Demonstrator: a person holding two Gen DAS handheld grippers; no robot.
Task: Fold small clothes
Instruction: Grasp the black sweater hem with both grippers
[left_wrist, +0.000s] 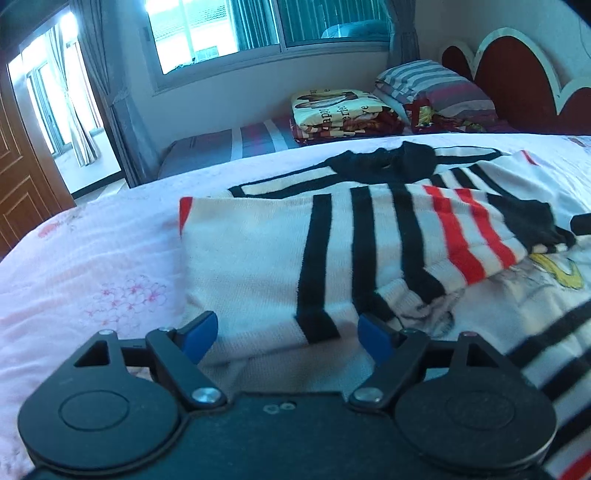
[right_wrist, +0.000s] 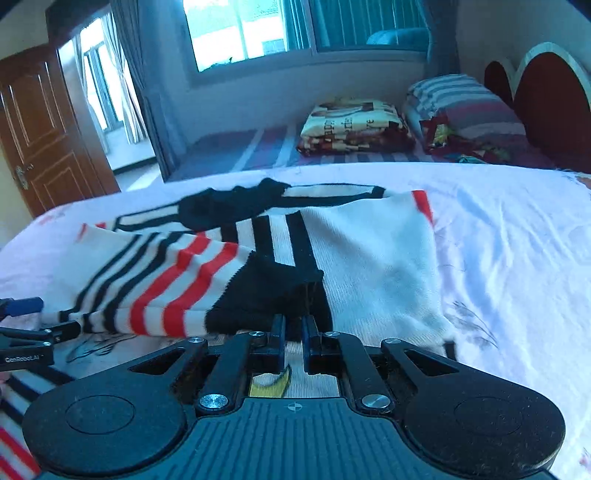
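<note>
Striped sweater (left_wrist: 369, 236) lies mid-frame on pink bedsheet (left_wrist: 92, 266); left gripper (left_wrist: 286, 332) gapes wide over its hem; right gripper (right_wrist: 293, 332) clenched, apparently pinching the black cuff (right_wrist: 269, 295).

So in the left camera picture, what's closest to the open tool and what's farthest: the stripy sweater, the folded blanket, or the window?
From the left tool:
1. The stripy sweater, right in front on the bed, its near edge between the open fingers.
2. The folded blanket, across the bed, up and to the right.
3. The window, on the far wall at the top.
</note>
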